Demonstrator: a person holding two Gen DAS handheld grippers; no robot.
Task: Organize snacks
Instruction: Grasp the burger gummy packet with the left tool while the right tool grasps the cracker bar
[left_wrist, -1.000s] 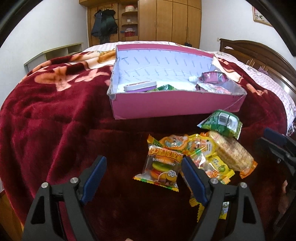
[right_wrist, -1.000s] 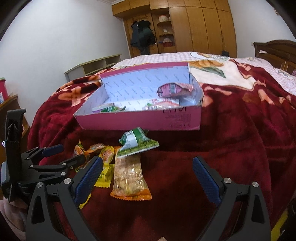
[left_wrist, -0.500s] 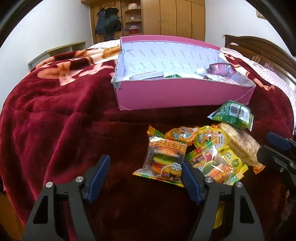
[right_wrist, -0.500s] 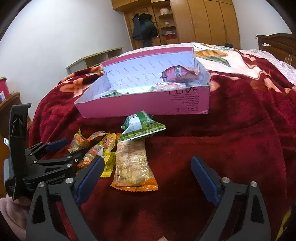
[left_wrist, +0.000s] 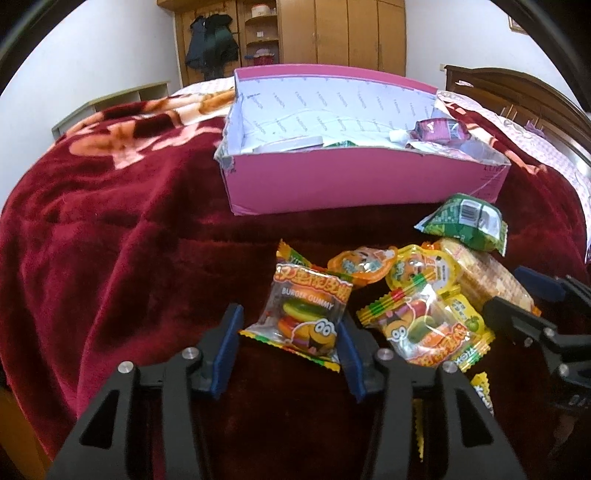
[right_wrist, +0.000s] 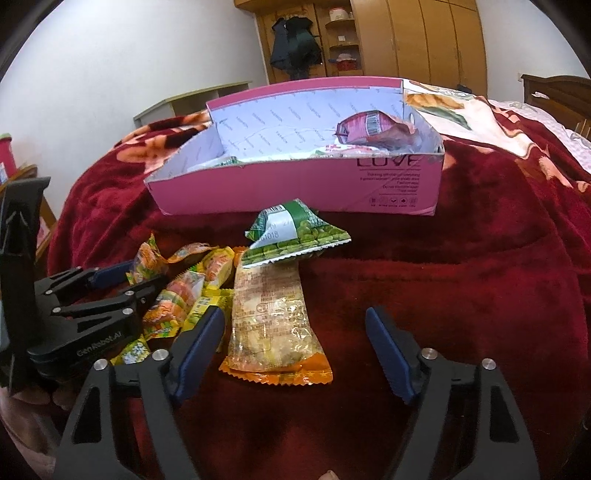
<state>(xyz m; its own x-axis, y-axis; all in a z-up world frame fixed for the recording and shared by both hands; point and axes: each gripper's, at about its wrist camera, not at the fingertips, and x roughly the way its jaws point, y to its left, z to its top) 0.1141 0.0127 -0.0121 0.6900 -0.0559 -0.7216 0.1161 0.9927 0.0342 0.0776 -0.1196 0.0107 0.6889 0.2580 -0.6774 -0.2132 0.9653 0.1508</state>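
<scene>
A burger gummy packet (left_wrist: 306, 317) lies on the red blanket between the open fingers of my left gripper (left_wrist: 290, 341), near edge at the pads. Beside it lie a second gummy packet (left_wrist: 424, 328), small jelly packs (left_wrist: 421, 271), a long cracker pack (left_wrist: 487, 280) and a green pea bag (left_wrist: 465, 223). In the right wrist view the cracker pack (right_wrist: 275, 321) sits between the open fingers of my right gripper (right_wrist: 295, 354), with the pea bag (right_wrist: 295, 236) beyond. A pink box (right_wrist: 295, 192) behind holds several snacks.
The left gripper's body (right_wrist: 85, 317) shows at the left of the right wrist view, over the jelly packs. A wooden headboard (left_wrist: 517, 96) stands on the right and wardrobes (left_wrist: 332, 33) behind. The blanket (left_wrist: 110, 240) drops off at the left.
Both grippers have moved forward and down toward the snack pile. The left fingers have narrowed around the burger gummy packet. The right fingers now flank the cracker pack.
</scene>
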